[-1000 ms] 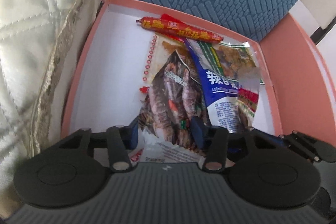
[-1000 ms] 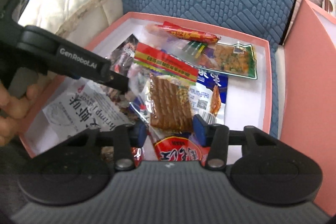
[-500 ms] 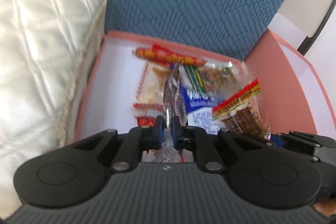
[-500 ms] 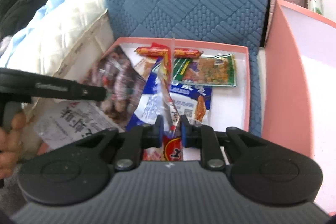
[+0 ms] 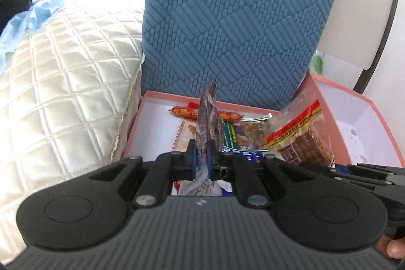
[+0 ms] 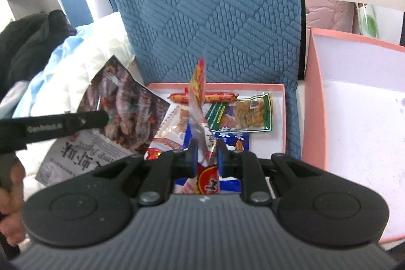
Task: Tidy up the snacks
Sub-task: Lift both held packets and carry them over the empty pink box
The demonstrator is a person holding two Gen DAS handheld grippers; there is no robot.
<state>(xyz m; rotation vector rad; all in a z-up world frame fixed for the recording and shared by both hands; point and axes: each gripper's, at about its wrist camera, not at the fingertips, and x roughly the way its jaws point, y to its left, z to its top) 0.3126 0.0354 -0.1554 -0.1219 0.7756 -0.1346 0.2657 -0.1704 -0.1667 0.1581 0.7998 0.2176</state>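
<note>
Here the biggest thing is the blue quilted cushion, standing upright behind a pink box with a white inside; a cream quilted pillow lies at the box's left, and a second pink box, seemingly bare inside, stands at its right. Both tools point downward at a slant toward the first box and are held above it. The left tool has its jaws pressed almost together, pinching a shrimp snack packet by its lower part, so the packet stands edge-on between the fingers and clear of the box floor. The right tool has its jaws close, with a small gap, pinching a clear packet with a red and yellow label, which holds a brown snack and also rises up from the fingers. Its jaws have just been closing on this packet. Inside the box lie a red sausage stick near the back wall, a green-edged packet in front of it and a blue packet under that one. A hand shows at the left edge of the right wrist view.
</note>
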